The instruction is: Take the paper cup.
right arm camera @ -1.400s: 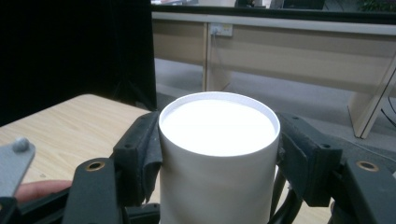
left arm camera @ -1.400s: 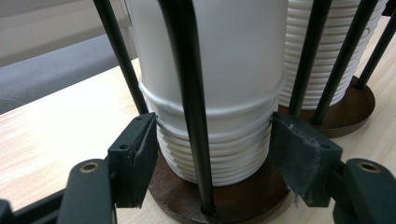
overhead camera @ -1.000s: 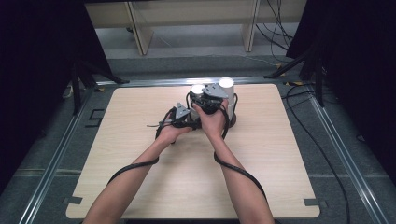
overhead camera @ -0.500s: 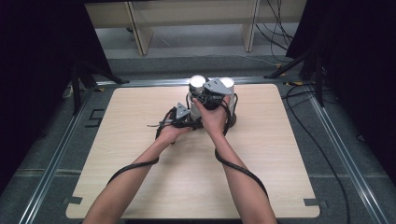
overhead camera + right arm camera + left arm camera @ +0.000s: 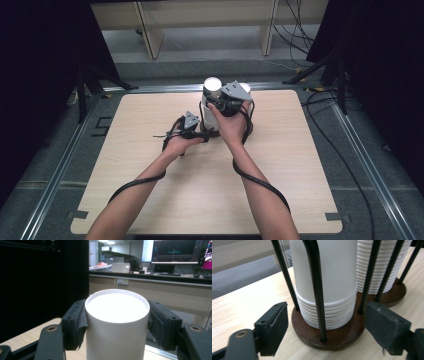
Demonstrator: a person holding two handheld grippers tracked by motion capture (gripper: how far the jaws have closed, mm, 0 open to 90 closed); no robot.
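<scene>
A stack of white paper cups stands upside down inside black wire rods on a round brown base. My left gripper straddles that base low on the table. Its jaws have just been opening and now stand a little clear of the base on both sides. My right gripper is shut on the top white cup, one pad on each side of it. In the high view the right gripper holds this cup above the holder, with the left gripper below and to its left.
A second holder with its own stack of white cups stands just behind the first, its top beside my right hand. Both stand near the far edge of the light wooden table. Cables trail from both grippers along the forearms.
The right hand and the white cup in it have risen a little. The left hand has stayed by the holder's base.
</scene>
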